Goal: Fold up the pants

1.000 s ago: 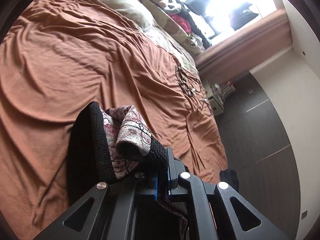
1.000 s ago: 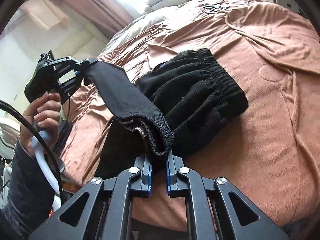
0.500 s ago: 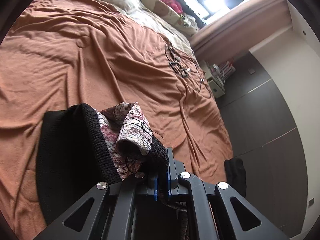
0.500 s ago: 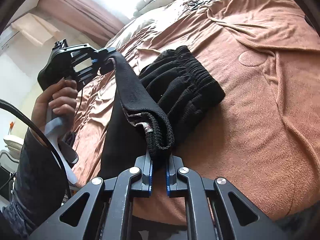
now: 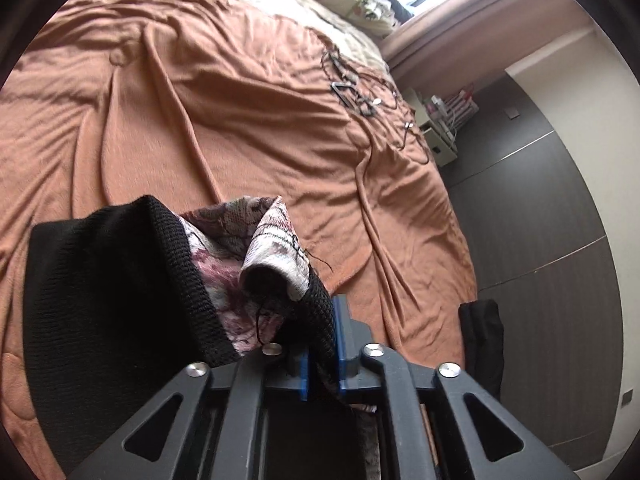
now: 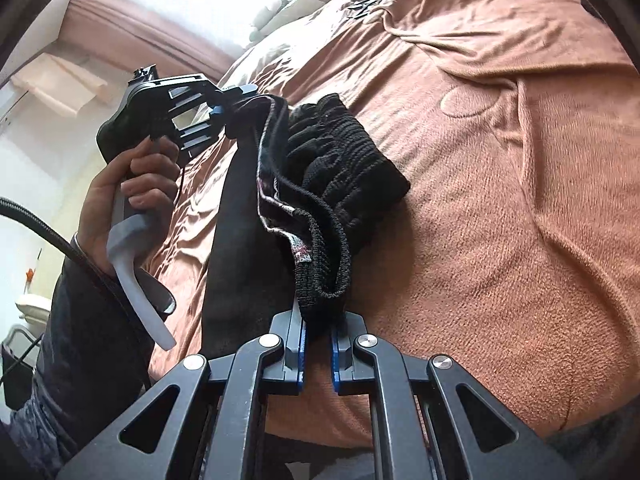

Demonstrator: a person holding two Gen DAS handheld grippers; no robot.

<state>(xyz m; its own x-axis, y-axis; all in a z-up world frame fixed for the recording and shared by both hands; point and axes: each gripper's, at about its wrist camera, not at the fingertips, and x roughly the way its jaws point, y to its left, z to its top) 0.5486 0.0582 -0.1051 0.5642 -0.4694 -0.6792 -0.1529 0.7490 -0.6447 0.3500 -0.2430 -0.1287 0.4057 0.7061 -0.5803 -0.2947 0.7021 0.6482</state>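
Black knit pants [image 6: 320, 184] draped over brown bedspread [image 6: 500, 160], gathered waistband end bunched on the bed, hem edge lifted between both grippers. Right gripper [image 6: 318, 344] clenched on cuff fold, patterned lining visible. Left gripper [image 5: 322, 344] with jaws opening, cuff fabric between the blue pads [image 5: 341, 332], contact unclear. Hand [image 6: 124, 196] wrapped round left gripper handle. Tangled cables [image 5: 360, 92] lying well apart, near far bed edge.

Count in my view: one pants [image 6: 340, 168], black with patterned lining. Two tools: my left tool [image 6: 224, 110] and my right tool [image 6: 318, 344]. One bed [image 5: 240, 120]. One cable tangle [image 5: 360, 88].
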